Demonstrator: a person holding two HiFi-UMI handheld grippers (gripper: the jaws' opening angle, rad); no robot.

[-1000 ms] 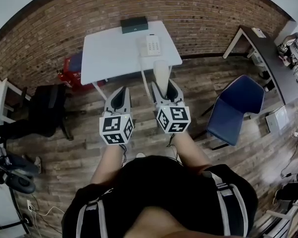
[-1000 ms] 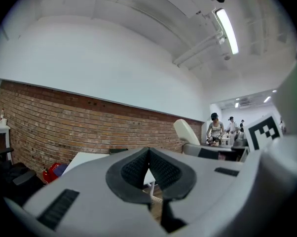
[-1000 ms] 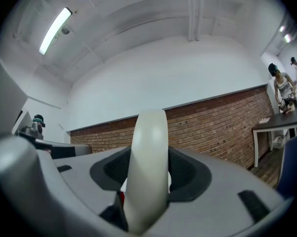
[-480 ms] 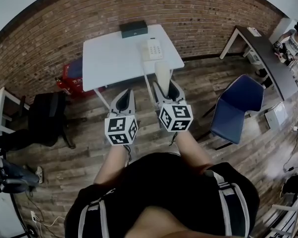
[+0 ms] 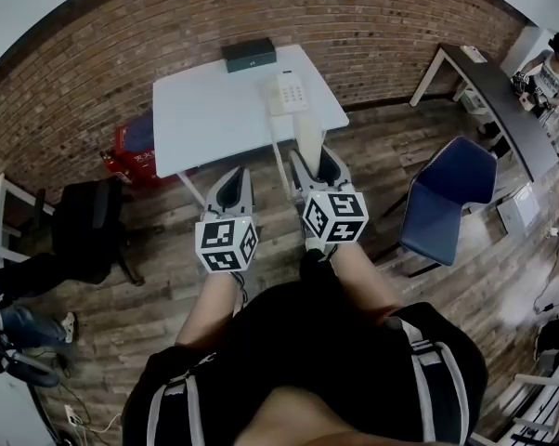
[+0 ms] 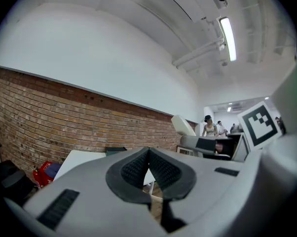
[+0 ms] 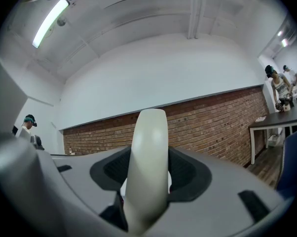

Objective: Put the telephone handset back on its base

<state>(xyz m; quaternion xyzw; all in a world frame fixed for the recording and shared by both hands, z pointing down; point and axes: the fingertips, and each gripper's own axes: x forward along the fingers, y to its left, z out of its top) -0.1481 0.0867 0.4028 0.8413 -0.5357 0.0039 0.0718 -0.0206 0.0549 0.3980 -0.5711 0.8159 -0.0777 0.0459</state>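
Handset [image 7: 148, 167], cream, smooth, curved, round-ended

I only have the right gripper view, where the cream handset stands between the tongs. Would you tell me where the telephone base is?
Observer: In the head view, the telephone base sits on the right side of the white table, just beyond the handset.
Operator: Thank you. Is anything else on that table?
Observer: Only a dark box, at the table's far edge, apart from the base.
Operator: And what are the left tongs doing?
Observer: The left tongs are shut with nothing between them, beside the right ones and short of the table.
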